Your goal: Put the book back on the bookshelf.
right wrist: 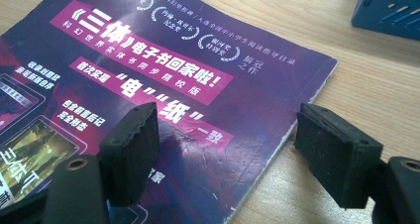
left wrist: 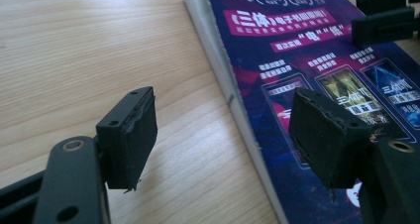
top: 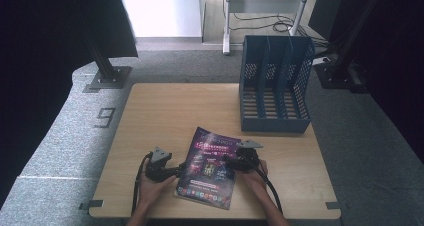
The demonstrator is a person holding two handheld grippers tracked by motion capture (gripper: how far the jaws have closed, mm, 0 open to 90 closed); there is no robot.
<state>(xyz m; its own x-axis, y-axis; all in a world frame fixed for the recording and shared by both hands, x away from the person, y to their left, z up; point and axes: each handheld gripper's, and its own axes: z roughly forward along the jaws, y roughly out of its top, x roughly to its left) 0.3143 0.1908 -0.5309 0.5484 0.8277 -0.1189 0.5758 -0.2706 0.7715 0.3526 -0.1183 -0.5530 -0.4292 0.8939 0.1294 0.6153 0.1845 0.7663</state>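
High view first: the purple glossy magazine (top: 209, 167) lies flat on the wooden table (top: 160, 111) between both tools. The left gripper (left wrist: 223, 135) is spread wide, holding nothing, straddling the magazine's thick white page edge (left wrist: 218, 70). The right gripper (right wrist: 228, 149), equally wide and empty, straddles the opposite worn edge. Beyond it stands a blue perforated file rack (top: 275, 83), with bare woodgrain between.
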